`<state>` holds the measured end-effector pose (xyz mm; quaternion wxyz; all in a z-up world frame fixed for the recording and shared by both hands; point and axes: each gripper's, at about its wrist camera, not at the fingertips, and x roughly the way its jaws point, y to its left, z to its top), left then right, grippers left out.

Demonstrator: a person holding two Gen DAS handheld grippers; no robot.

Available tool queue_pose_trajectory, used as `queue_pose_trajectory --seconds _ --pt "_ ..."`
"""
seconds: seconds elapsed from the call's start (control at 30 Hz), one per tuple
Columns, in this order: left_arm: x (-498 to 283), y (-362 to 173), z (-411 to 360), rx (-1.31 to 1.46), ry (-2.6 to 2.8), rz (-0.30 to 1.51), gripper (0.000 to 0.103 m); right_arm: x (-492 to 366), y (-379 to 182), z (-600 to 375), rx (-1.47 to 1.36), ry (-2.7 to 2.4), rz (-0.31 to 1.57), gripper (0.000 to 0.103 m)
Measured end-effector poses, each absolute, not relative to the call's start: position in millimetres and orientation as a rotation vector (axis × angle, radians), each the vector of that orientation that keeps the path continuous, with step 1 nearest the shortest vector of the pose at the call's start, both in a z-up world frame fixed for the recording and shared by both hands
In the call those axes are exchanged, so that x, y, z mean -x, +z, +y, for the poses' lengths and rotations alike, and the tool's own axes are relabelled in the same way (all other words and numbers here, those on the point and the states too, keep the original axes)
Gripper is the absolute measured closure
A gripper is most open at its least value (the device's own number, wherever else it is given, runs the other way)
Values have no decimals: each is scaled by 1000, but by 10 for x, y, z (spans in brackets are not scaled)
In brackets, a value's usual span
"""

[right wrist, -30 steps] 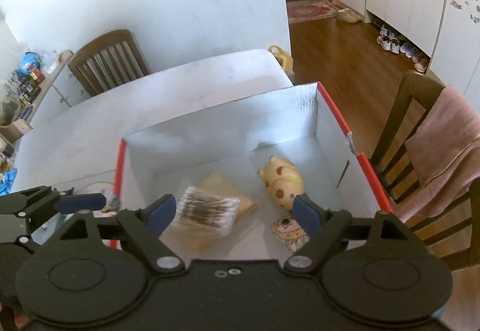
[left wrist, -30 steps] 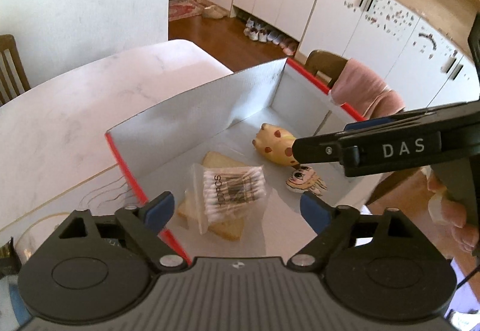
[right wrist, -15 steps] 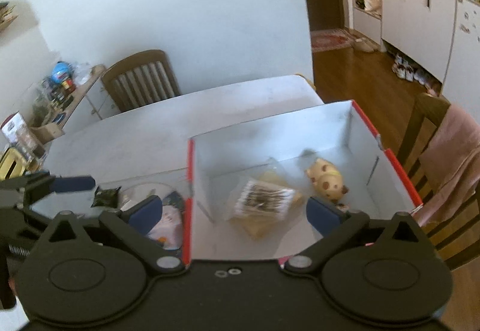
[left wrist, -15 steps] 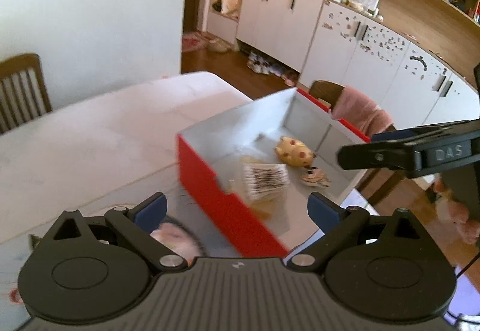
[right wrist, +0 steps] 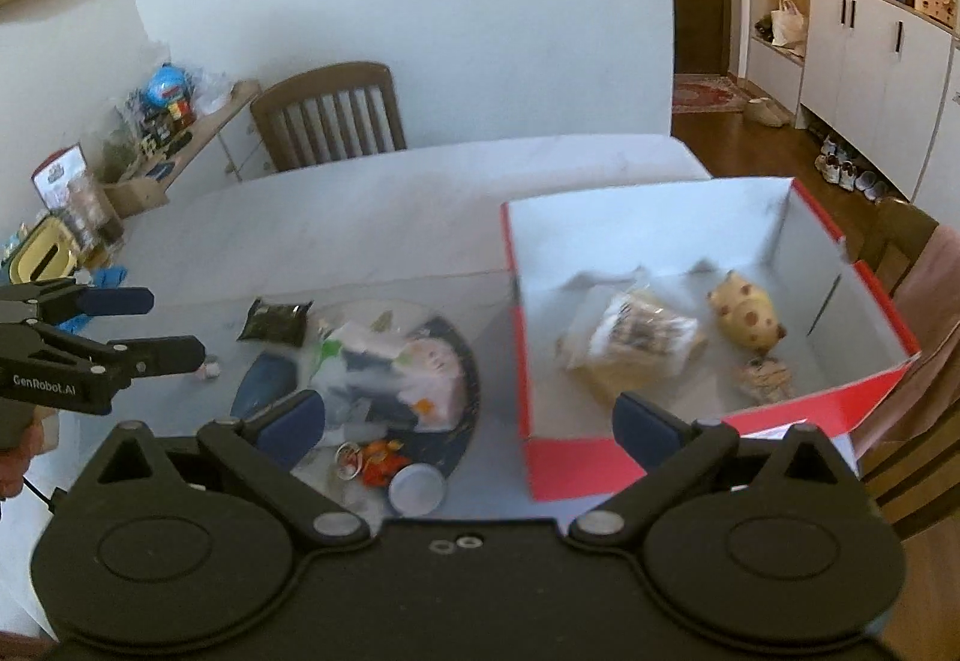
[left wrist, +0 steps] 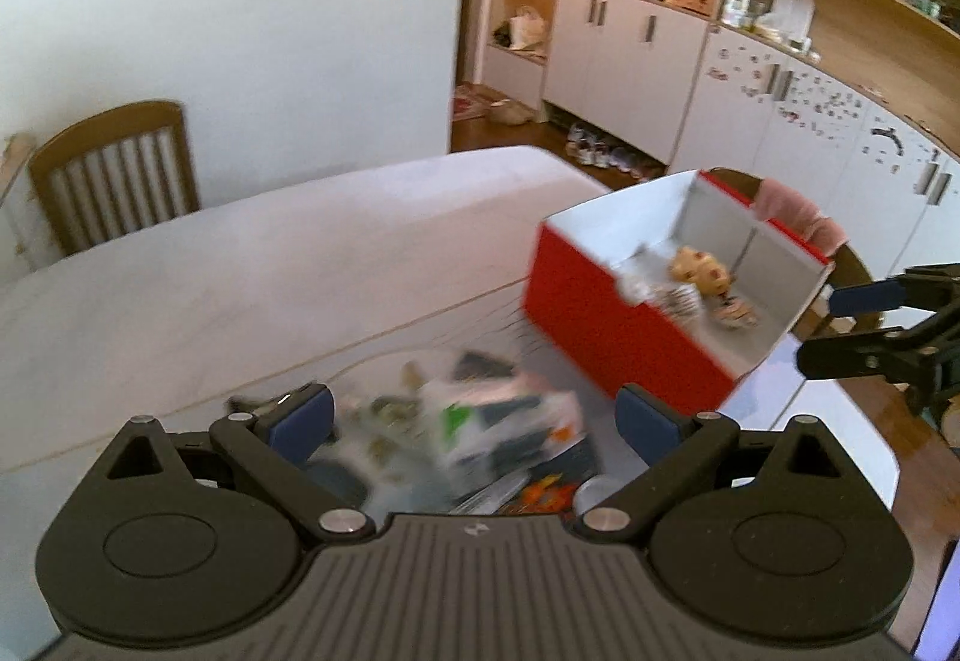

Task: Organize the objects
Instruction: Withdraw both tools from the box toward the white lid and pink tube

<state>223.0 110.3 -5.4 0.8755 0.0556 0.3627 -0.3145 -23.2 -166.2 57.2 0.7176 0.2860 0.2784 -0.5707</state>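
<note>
Both grippers, left gripper (left wrist: 474, 418) and right gripper (right wrist: 471, 421), have fingers spread wide, holding nothing. A blurred pile of packets (right wrist: 384, 367) on the surface (right wrist: 360, 217) lies between the left fingers; the red box (right wrist: 690, 265), holding a spotted toy (right wrist: 744, 316), sits beyond the right finger.

One red box (right wrist: 576, 466), two chairs (right wrist: 329, 112), one plate (right wrist: 465, 361)

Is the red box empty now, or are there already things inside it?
Not empty. The red box holds a cotton swab packet, a spotted yellow figurine and a small sticker-like item.
</note>
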Motion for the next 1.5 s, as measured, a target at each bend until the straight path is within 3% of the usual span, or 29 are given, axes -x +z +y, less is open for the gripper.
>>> queue_pose_trajectory --seconds 0.63,1.37,1.43,1.5 --pt "-2451 -920 2174 -119 -431 830 3 -389 -214 -1557 -643 -1233 716 1" --pt "-2941 -1565 2077 -197 -331 828 3 -425 -738 -1871 -712 -1281 795 8" --pt "-2968 -1604 2078 -201 -317 828 3 -425 -761 -1892 -715 -1280 806 17" --pt "-2988 -1635 2079 -207 -294 824 3 -428 -779 -1905 -715 -1277 816 17"
